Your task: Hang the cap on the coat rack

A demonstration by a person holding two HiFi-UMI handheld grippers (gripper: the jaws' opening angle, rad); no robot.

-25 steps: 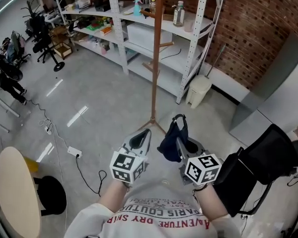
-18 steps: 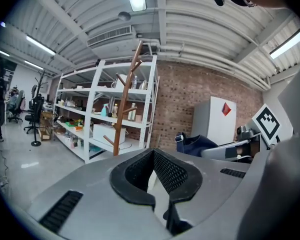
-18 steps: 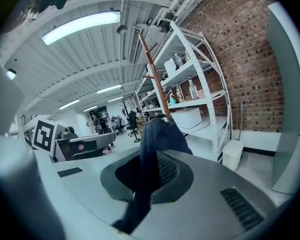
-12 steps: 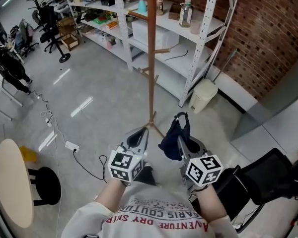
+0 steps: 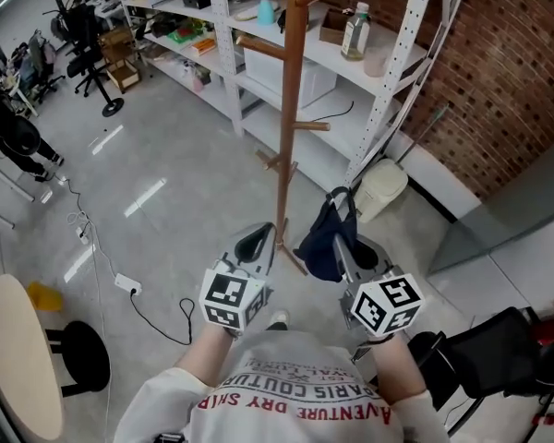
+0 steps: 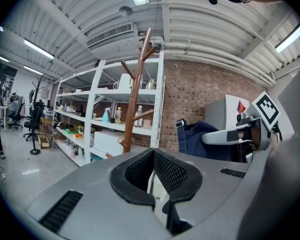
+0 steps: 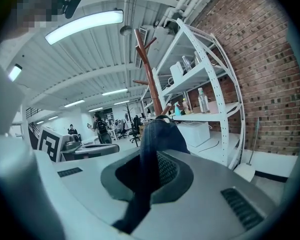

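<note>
Holding the navy cap [image 5: 321, 245] pinched between the jaws of the right gripper [image 5: 340, 247].
The coat rack [image 5: 287, 109] stands just ahead; the left gripper [image 5: 260, 244], alongside, is closed and empty.

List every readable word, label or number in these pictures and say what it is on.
"PARIS COUTU", cut off: person's shirt, upside down.
"ADVENTURE DRY SHIR", cut off: same shirt.
Smaller shirt line and bottle labels: too small to read.
Marker cubes: patterns, no words.

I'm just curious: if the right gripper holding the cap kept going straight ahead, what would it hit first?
Probably the coat rack: its pole rises right behind the cap that the right gripper holds, though depth is unclear.
</note>
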